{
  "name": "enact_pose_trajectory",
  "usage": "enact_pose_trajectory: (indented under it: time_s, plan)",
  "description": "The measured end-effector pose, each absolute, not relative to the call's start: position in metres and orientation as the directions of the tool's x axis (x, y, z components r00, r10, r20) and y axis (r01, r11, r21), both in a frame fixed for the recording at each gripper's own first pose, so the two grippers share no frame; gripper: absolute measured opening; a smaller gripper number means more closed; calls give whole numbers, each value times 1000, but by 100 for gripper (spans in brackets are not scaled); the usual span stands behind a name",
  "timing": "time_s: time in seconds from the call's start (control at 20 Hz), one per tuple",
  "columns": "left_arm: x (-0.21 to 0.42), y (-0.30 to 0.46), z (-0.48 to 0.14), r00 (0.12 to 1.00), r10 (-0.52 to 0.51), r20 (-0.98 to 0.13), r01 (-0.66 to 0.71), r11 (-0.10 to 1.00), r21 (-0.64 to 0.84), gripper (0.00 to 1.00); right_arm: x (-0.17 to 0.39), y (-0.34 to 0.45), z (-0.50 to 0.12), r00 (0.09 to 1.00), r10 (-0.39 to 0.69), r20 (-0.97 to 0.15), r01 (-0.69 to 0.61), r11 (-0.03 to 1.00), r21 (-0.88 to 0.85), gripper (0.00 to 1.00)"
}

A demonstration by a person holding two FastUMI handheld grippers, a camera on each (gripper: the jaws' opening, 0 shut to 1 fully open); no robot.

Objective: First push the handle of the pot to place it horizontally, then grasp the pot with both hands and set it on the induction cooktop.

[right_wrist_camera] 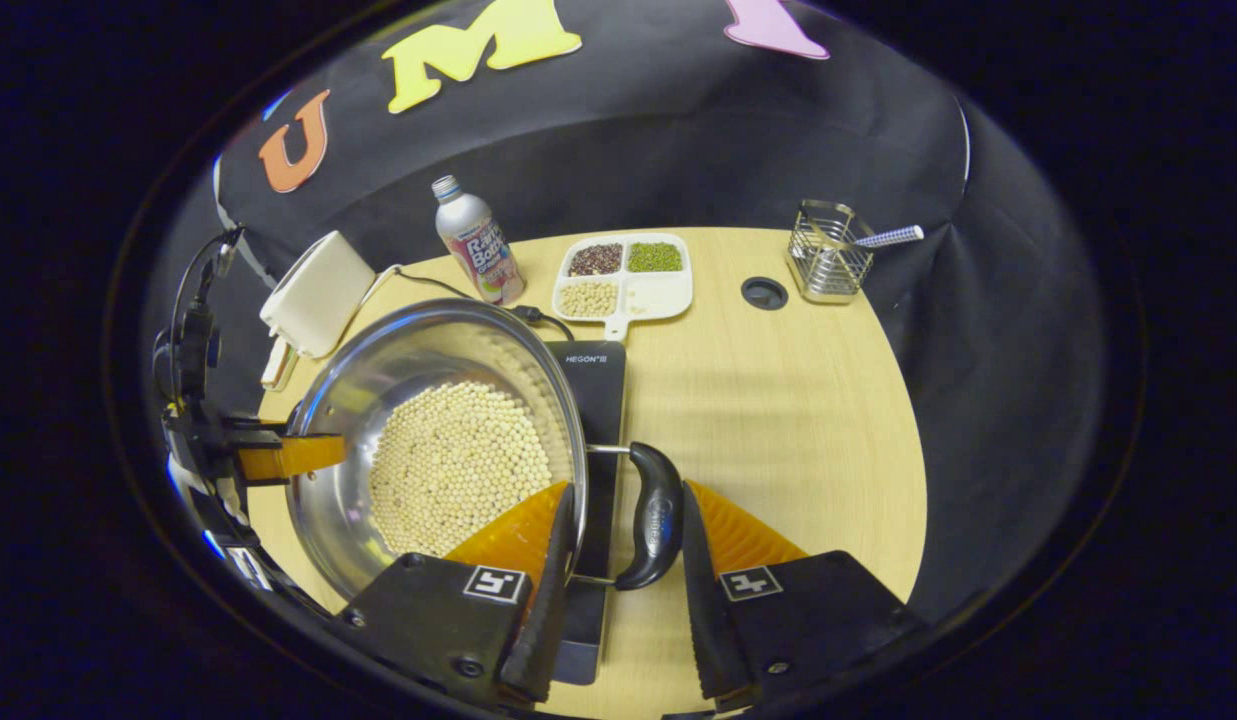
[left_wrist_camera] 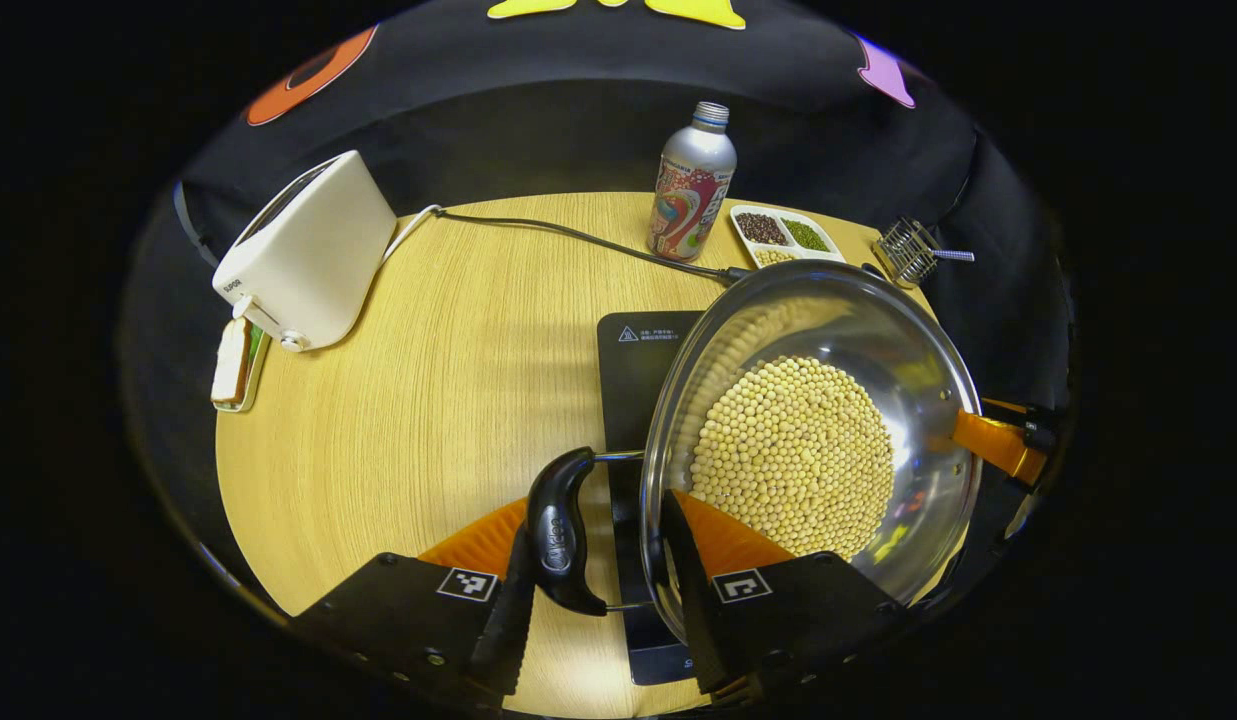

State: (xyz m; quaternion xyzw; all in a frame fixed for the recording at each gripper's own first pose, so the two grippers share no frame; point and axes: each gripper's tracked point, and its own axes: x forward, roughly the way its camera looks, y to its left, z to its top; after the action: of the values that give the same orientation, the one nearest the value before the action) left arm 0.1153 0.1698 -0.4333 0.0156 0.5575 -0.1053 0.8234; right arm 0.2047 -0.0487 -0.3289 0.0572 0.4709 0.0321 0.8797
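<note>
A steel pot (left_wrist_camera: 928, 500) filled with pale round beans (left_wrist_camera: 793, 455) hangs over the black induction cooktop (left_wrist_camera: 633, 350) on the wooden table (left_wrist_camera: 448, 400). My left gripper (left_wrist_camera: 595, 512) is shut across the pot's rim, with one finger outside its black side handle (left_wrist_camera: 560, 530) and the other inside the wall. My right gripper (right_wrist_camera: 628, 488) clamps the opposite black handle (right_wrist_camera: 653, 520) and the rim the same way. In the right gripper view the pot (right_wrist_camera: 378, 370) covers the left part of the cooktop (right_wrist_camera: 593, 375). Each view shows the other gripper at the pot's far rim.
A white toaster (left_wrist_camera: 308, 250) stands at the table's far left, with a slice of bread (left_wrist_camera: 233, 365) beside it. A bottle (left_wrist_camera: 693, 185), a divided tray of beans (right_wrist_camera: 623, 275), a wire basket (right_wrist_camera: 823, 250) and a cable hole (right_wrist_camera: 765, 292) line the back. A cord (left_wrist_camera: 578, 238) crosses behind the cooktop.
</note>
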Motion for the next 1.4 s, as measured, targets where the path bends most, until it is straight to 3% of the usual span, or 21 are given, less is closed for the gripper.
enact_pose_trajectory:
  time_s: [0.4, 0.45, 0.5, 0.55, 0.6, 0.65, 0.7, 1.1, 1.15, 1.2, 1.25, 1.4]
  plan:
    - [118, 170, -430, 380, -184, -906, 181, 976, -122, 63, 208, -50, -327, 575, 104, -812, 1, 992, 127, 59]
    - [120, 170, -429, 407, -199, -891, 186, 974, -132, 73, 208, -50, -326, 580, 110, -807, -13, 992, 126, 62]
    - [122, 173, -426, 436, -204, -876, 189, 973, -132, 53, 208, -50, -328, 590, 114, -799, -24, 992, 123, 67]
    - [121, 178, -425, 463, -195, -865, 182, 976, -122, 68, 208, -50, -324, 615, 109, -781, -32, 993, 114, 67]
    - [121, 183, -422, 493, -180, -851, 170, 979, -108, 74, 209, -53, -322, 635, 92, -767, -30, 995, 94, 68]
    - [119, 190, -417, 527, -160, -834, 154, 984, -91, 91, 206, -56, -317, 656, 74, -751, -23, 997, 78, 70]
    - [118, 192, -411, 557, -162, -815, 141, 985, -100, 98, 204, -56, -312, 678, 65, -732, -21, 997, 69, 75]
    - [106, 206, -374, 679, -118, -724, 104, 992, -64, 98, 172, -39, -291, 737, 57, -674, -49, 998, 31, 76]
    - [103, 207, -369, 686, -119, -718, 103, 992, -66, 89, 169, -36, -290, 741, 60, -669, -49, 998, 36, 77]
    - [102, 205, -364, 693, -138, -708, 112, 990, -83, 89, 168, -33, -287, 748, 65, -660, -48, 998, 44, 76]
    - [100, 208, -363, 699, -147, -700, 117, 989, -91, 98, 166, -30, -282, 752, 66, -655, -49, 998, 45, 76]
    - [96, 203, -350, 709, -155, -688, 125, 988, -95, 97, 159, -24, -274, 762, 61, -644, -49, 998, 37, 76]
